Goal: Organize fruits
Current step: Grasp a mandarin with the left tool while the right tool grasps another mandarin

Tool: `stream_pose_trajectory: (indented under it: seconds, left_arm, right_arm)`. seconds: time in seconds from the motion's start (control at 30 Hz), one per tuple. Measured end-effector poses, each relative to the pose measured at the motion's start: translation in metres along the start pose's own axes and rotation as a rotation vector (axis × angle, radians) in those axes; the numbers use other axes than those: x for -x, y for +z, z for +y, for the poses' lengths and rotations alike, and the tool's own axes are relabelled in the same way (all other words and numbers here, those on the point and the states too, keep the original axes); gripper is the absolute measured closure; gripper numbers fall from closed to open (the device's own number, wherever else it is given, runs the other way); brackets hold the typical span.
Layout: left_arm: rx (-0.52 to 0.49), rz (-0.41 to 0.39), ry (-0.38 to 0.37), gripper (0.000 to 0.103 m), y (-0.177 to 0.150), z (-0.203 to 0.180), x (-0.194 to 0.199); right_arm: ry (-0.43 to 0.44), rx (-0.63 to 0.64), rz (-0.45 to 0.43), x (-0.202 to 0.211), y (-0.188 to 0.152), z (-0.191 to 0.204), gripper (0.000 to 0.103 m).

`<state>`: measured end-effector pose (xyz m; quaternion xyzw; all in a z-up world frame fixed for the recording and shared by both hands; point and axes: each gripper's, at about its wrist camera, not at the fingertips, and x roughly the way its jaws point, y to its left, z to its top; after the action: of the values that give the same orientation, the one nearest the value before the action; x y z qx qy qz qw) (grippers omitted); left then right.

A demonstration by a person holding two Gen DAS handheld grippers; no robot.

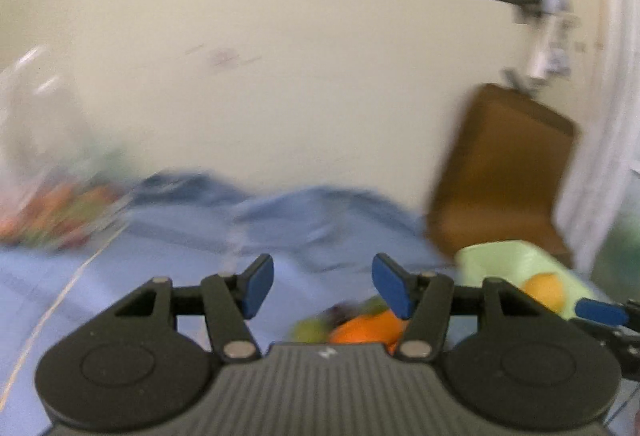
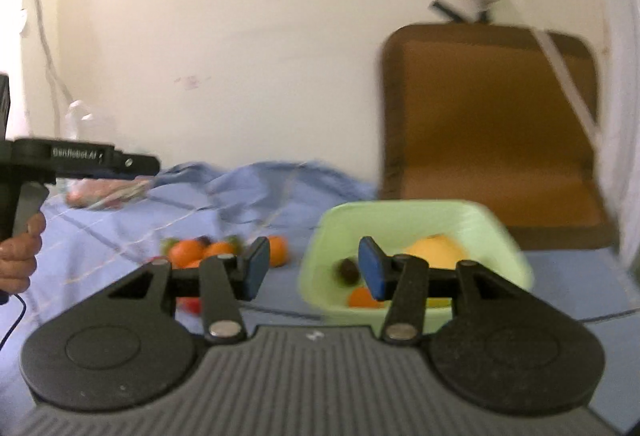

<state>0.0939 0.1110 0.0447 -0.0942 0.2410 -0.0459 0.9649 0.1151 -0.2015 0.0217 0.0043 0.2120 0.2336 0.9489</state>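
Observation:
My left gripper (image 1: 323, 286) is open and empty, above a small pile of loose fruit with an orange (image 1: 370, 328) and a green fruit (image 1: 310, 328) just below its fingers. The pale green bowl (image 1: 500, 256) sits to its right with a yellow fruit (image 1: 546, 290) inside. My right gripper (image 2: 313, 268) is open and empty, at the bowl's (image 2: 400, 214) left rim. The bowl holds a yellow fruit (image 2: 434, 250), a small orange (image 2: 362, 298) and a dark fruit (image 2: 347, 271). Several oranges (image 2: 218, 250) lie on the blue cloth left of the bowl. The left gripper's body (image 2: 80, 158) shows at far left.
A blue cloth (image 2: 260, 192) covers the surface, bunched up at the back by the wall. A brown chair (image 2: 492, 124) stands behind the bowl. A clear plastic bag with more fruit (image 1: 60, 212) lies at the back left. A red fruit (image 2: 191, 304) lies near my right gripper.

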Motion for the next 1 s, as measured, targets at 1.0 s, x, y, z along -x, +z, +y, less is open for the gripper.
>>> stream_pose_trajectory:
  seconds: [1.0]
  left_arm:
    - [-0.339,0.109,-0.172,0.048,-0.071,-0.053,-0.022]
  right_arm:
    - [-0.027,-0.010,0.183,-0.116,0.016,0.034,0.052]
